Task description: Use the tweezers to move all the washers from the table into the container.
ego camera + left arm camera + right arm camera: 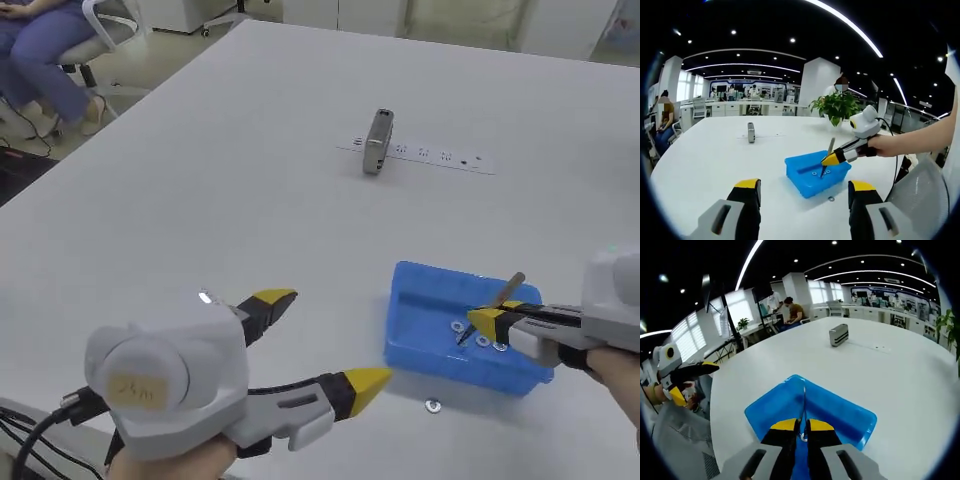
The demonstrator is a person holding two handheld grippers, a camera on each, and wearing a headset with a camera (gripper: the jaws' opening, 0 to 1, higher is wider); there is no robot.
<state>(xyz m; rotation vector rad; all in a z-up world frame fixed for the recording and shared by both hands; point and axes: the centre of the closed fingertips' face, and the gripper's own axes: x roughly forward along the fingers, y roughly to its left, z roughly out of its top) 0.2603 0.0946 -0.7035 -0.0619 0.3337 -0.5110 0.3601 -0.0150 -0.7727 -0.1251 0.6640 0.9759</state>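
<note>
Right gripper is pinching tweezers over washers inside the container, left gripper is gaping, one washer is waiting just beside it.

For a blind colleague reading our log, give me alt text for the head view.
The right gripper holds tweezers tip-down in a blue container with washers inside. One washer lies on the white table just outside the container; the left gripper is open at lower left.

Bright, even overhead light; ceiling strips glare. Soft faint shadow under container, table washed pale. Gripper views fisheye-warped at edges.
</note>
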